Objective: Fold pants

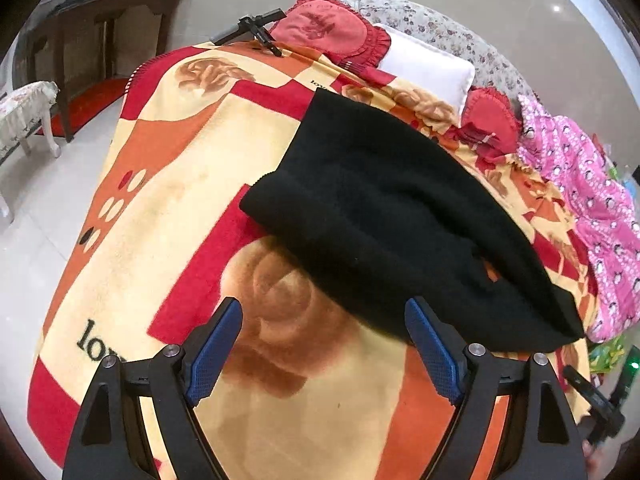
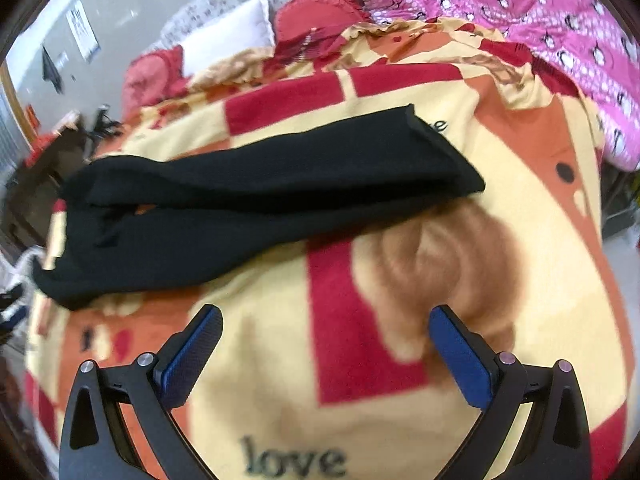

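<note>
Black pants [image 1: 392,216] lie folded lengthwise on a red, orange and cream blanket [image 1: 192,184]. In the right wrist view the pants [image 2: 240,208] stretch across the blanket [image 2: 520,240], one end at the right, the wider end at the left. My left gripper [image 1: 324,312] is open and empty, hovering just before the pants' near edge; its right finger [image 1: 432,356] is close to the fabric. My right gripper [image 2: 326,320] is open and empty above bare blanket, short of the pants.
Red pillows [image 1: 324,24], a white pillow [image 1: 428,64] and a pink patterned quilt [image 1: 592,200] lie at the bed's far side. A black tripod-like device [image 1: 252,28] rests at the blanket's far corner. A dark table [image 1: 100,20] and a stool [image 1: 24,116] stand on the floor left.
</note>
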Tool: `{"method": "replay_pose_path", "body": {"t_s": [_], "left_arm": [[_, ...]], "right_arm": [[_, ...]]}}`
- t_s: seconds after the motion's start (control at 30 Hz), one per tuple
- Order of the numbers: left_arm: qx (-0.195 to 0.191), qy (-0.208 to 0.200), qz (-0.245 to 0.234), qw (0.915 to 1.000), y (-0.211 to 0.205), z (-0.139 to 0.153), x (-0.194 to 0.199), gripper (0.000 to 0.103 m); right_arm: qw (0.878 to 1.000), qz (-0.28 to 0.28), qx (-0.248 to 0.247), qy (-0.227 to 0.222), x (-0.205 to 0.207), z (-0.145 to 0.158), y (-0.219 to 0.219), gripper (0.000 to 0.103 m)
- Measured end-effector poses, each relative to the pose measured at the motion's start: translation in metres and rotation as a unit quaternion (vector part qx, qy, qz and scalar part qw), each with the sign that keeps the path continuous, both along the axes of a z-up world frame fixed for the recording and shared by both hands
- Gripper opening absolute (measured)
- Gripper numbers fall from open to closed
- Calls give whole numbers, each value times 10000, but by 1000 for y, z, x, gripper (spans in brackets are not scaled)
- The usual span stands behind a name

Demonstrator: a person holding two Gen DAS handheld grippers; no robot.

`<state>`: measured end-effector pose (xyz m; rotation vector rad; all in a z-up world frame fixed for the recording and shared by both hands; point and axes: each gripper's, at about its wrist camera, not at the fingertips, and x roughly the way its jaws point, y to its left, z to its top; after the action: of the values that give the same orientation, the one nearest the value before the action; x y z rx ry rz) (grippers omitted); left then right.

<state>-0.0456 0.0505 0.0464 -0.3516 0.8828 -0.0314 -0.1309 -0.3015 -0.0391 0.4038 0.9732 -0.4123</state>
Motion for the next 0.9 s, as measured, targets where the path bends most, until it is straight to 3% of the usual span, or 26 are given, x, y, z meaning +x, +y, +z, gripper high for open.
{"method": "replay_pose_path", "body": {"t_s": [0.13, 0.33, 0.63, 0.73, 0.9], "left_arm": [[-133, -87, 135, 9998, -8, 3, 7, 84], [159, 28, 96, 9998, -24, 0, 27, 84], [250, 276, 60, 9993, -35, -15, 44, 83], [259, 354, 19, 9990, -34, -19, 48, 83], [227, 434, 8, 9988, -30, -25, 51, 84]], "right_arm": [[9987, 59, 436, -245, -1, 4, 1, 103], [9992, -12, 307, -241, 12, 7, 2, 103], [9950, 715, 511, -480, 58, 17, 20, 102], [9928, 904, 726, -304, 84, 5, 16, 101], [9978, 629, 206, -15, 116, -1, -10, 96]]}}
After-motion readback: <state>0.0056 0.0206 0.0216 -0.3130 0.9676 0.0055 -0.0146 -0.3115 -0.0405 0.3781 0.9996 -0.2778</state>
